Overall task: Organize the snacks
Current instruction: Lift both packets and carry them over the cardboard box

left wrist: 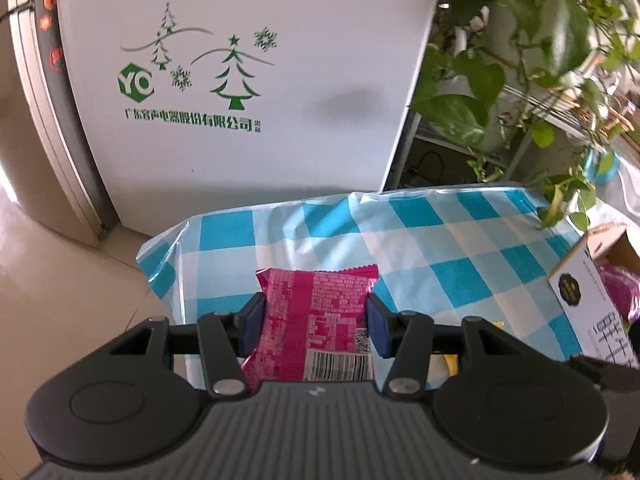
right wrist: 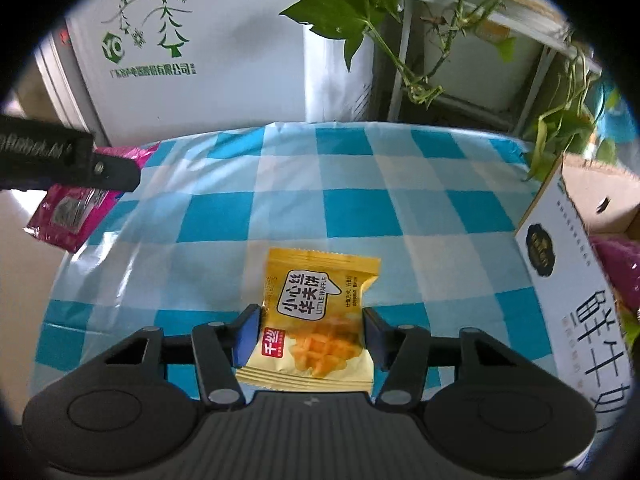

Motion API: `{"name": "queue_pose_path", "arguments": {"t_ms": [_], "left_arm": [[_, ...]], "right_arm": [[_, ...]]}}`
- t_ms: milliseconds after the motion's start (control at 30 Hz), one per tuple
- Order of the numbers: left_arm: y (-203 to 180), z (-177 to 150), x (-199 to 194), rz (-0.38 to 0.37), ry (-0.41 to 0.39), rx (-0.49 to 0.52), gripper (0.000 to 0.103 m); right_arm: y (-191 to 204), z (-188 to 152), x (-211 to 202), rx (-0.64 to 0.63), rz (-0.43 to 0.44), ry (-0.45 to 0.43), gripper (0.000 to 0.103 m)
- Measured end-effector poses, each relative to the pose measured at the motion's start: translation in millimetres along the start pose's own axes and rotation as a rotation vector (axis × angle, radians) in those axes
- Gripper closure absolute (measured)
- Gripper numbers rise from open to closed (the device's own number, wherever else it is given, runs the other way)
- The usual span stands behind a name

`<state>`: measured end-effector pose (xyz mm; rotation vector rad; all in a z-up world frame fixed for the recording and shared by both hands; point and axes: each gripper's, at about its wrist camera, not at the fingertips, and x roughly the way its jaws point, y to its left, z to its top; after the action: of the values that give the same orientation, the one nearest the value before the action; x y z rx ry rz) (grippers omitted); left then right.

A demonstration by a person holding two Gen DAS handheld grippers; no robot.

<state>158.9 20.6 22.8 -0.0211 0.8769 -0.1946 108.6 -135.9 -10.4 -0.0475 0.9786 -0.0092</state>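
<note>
- Left claw (left wrist: 315, 326) clamped on pink pack (left wrist: 316, 320), lifted off worktop (right wrist: 360, 184).
- Right claw (right wrist: 310, 336) clamped on waffle pack (right wrist: 316, 316) near front edge; lift straight, then to box (right wrist: 568, 280) at right edge.

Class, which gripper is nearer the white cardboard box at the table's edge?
Right. The right gripper, shut on the yellow waffle packet, sits nearer the white cardboard box; the left gripper is farther away.

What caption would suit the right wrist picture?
Right claw shut on a yellow waffle packet lying on the blue-checked tablecloth.
</note>
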Motion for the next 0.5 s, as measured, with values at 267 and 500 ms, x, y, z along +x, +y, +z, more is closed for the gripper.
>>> {"name": "queue_pose_path", "arguments": {"t_ms": [267,500], "left_arm": [[-12.2,-29.0,-25.7,-0.039,-0.02,0.001,0.052],[-29.1,-71.2,-32.0,-0.057,0.023,-0.002,0.051]], "right_arm": [[-15.8,-13.4,-18.9,0.033,0.032,0.033,0.045],[-28.0,-26.8,-43.9,0.08,0.026,0.022,0.045]]}}
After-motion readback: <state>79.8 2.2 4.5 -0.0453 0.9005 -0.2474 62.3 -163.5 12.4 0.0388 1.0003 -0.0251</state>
